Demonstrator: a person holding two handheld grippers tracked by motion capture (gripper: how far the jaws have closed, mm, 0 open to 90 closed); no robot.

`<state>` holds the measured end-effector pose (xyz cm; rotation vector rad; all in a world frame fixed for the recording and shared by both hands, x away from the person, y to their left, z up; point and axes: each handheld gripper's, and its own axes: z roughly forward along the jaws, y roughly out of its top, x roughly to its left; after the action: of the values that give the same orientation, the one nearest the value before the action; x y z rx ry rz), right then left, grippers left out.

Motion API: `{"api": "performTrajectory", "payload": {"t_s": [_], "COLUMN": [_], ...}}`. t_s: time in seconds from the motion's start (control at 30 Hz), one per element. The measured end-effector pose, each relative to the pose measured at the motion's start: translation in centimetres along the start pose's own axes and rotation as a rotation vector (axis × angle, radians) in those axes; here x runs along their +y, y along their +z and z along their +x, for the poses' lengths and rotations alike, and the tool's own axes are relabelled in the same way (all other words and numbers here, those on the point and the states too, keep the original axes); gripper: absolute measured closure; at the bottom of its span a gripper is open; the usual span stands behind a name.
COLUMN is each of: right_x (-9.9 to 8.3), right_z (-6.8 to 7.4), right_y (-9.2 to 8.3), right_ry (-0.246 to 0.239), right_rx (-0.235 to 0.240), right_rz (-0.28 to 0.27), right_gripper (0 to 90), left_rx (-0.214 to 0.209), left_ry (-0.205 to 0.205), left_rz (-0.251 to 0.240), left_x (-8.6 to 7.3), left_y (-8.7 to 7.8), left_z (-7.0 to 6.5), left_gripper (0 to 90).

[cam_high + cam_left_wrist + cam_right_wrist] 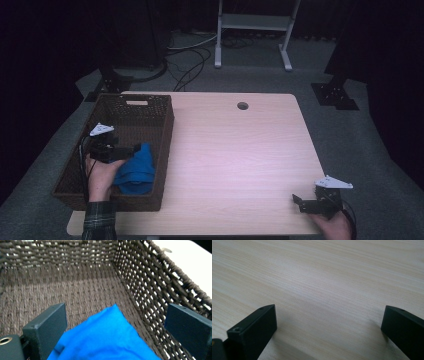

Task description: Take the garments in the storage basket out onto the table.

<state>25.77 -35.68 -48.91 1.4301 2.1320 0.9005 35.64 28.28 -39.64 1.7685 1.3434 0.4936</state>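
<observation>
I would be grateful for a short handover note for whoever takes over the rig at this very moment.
Left gripper: inside the wicker basket, jaws wide open around the blue cloth, not clamped on it.
Right gripper: open, holding nothing, low over the table at its near right corner.
Things: the blue cloth lies in the basket's near end, against its right wall.
Done: the cloth is in the basket.
Left: probably just withdrawing the left gripper; I cannot tell whether more is planned.
</observation>
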Motion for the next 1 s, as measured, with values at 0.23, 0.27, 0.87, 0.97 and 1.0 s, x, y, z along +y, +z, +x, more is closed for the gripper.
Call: {"api": "performTrajectory", "payload": {"t_s": [0.23,0.27,0.87,0.97,1.0], "right_x": [0.0,0.0,0.0,0.0,0.0], "right_z": [0.0,0.0,0.0,0.0,0.0], "right_y": [0.0,0.0,0.0,0.0,0.0], "right_ry": [0.000,0.000,-0.003,-0.005,-0.006], "right_rx": [0.000,0.000,0.003,0.005,0.005], "right_rz": [0.000,0.000,0.001,0.001,0.001], "right_gripper": [0.0,0.0,0.0,0.0,0.0], "left_rx": [0.002,0.001,0.044,0.047,0.048], "left_ry": [-0.011,-0.012,-0.068,-0.086,-0.093], "left_rz": [0.035,0.040,0.197,0.224,0.236], "left_x": [-0.2,-0.2,-0.6,-0.8,-0.8], "left_y": [0.2,0.3,1.5,1.7,1.8], "left_z": [0.0,0.0,0.4,0.5,0.6], "left_gripper": [4.2,4.2,4.2,4.3,4.4]}}
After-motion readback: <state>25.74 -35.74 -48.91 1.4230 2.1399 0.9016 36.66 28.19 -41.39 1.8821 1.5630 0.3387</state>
